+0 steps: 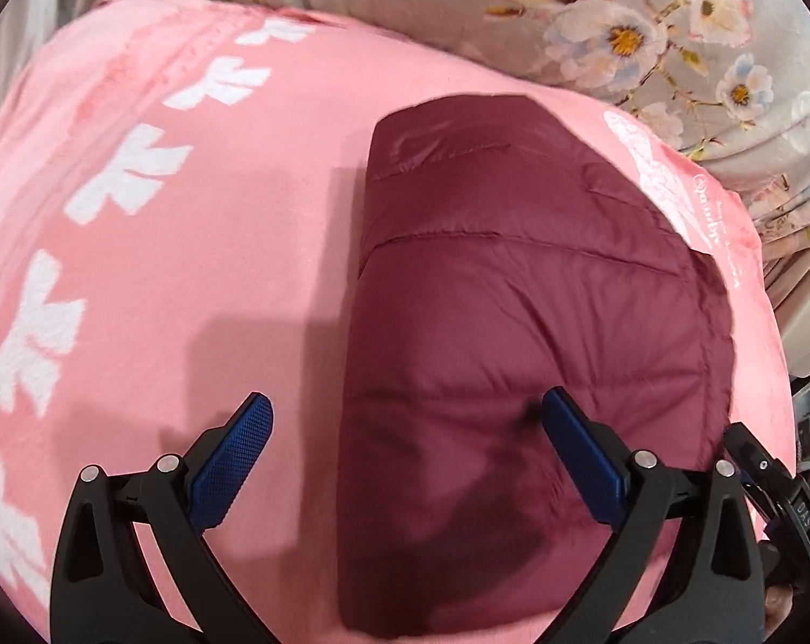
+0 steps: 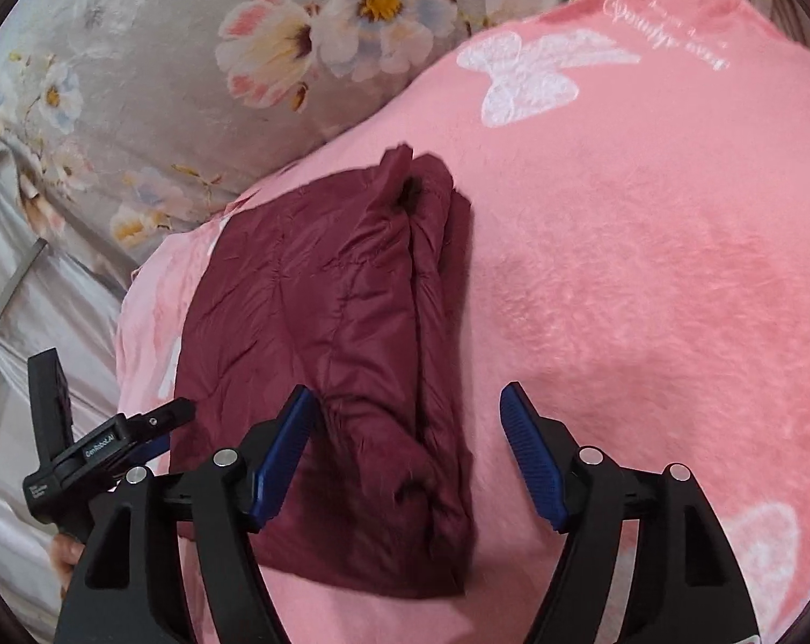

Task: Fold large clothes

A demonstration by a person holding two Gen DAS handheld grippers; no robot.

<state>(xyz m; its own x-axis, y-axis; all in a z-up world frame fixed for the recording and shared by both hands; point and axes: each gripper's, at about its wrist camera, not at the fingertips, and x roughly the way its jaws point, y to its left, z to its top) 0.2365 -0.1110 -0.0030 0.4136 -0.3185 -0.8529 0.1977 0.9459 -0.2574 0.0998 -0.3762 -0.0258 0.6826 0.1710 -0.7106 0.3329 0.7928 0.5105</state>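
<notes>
A dark red quilted jacket (image 1: 512, 295) lies folded into a thick rectangle on a pink blanket (image 1: 190, 268). My left gripper (image 1: 407, 418) hovers open over the jacket's near left edge, one blue pad above the jacket and the other above the blanket. In the right wrist view the jacket (image 2: 308, 295) shows its stacked folded layers along its right side. My right gripper (image 2: 407, 397) is open above that layered edge, with the left pad over the jacket and the right pad over the blanket (image 2: 646, 268). Neither gripper's pads press on the cloth.
The pink blanket has white butterfly prints and covers a bed. A grey floral sheet (image 1: 646, 27) (image 2: 163, 53) lies rumpled beyond and beside it. The left gripper's black housing (image 2: 99, 445) shows at the left of the right wrist view, with a hand (image 2: 66, 553) beneath.
</notes>
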